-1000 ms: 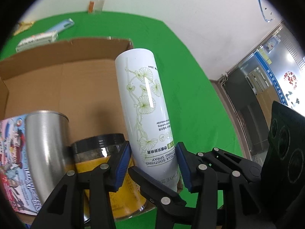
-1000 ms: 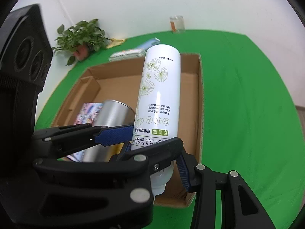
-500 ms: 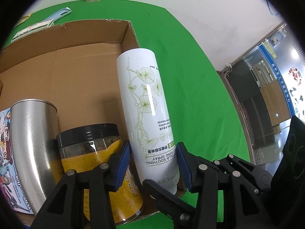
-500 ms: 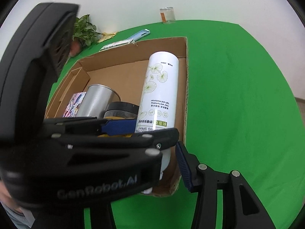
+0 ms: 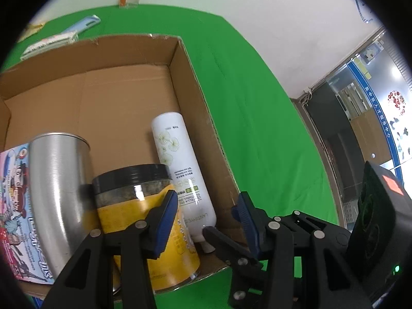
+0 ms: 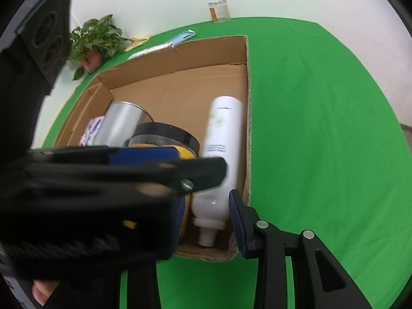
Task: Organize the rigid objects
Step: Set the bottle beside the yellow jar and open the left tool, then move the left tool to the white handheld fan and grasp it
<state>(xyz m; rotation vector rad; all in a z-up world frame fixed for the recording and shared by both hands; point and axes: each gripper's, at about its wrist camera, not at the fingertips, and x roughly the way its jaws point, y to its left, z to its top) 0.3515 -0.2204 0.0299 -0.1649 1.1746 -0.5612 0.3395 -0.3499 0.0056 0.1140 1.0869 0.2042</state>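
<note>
White spray bottle lay on its side on the floor of the cardboard box, along the right wall, nozzle end toward the near wall, flat base pointing to the far end. Green leaf print and green label text showed on its side. Just beside it, on its left, stood a yellow-labelled jar with a black lid; whether bottle and jar touched could not be told. Left of the jar stood a steel cup, then a colourful printed carton at the box's left side.

Left gripper hung above the bottle's nozzle end, blue pads apart, gripping nothing. Right gripper likewise straddled the nozzle end from above, pads apart, bottle free between them.

Box sat on a green cloth. Beyond it lay a flat white pack, a pale blue case and a clear jar; a potted plant stood by the wall
</note>
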